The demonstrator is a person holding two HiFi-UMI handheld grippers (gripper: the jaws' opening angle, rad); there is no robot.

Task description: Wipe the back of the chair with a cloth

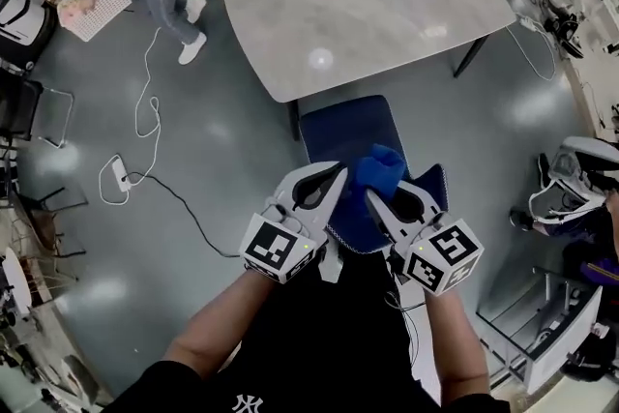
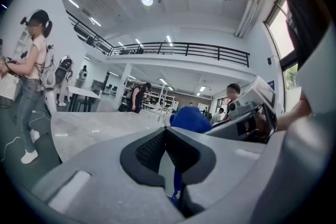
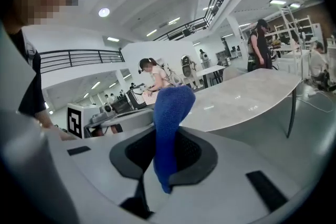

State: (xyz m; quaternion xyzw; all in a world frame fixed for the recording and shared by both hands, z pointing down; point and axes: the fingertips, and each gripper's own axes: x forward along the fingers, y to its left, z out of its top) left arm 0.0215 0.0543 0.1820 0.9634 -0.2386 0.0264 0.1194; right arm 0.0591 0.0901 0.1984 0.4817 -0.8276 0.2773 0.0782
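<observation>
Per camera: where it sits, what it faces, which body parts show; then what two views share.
Head view: on head, down at chair, table; forearms, left tongs, right tongs.
Left gripper view: on left tongs, toward table; shut jaws.
Right gripper view: on right tongs, toward table; jaws on cloth.
Shared: cloth, table.

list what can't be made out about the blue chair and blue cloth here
- Blue padded chair backrest: head view, covered by left gripper, right gripper and blue knitted cloth; cloth contact unclear.
- Chair: both gripper views, hidden below the gripper bodies.
- Left gripper's hold: left gripper view, only a blue sliver between its jaws.
</observation>
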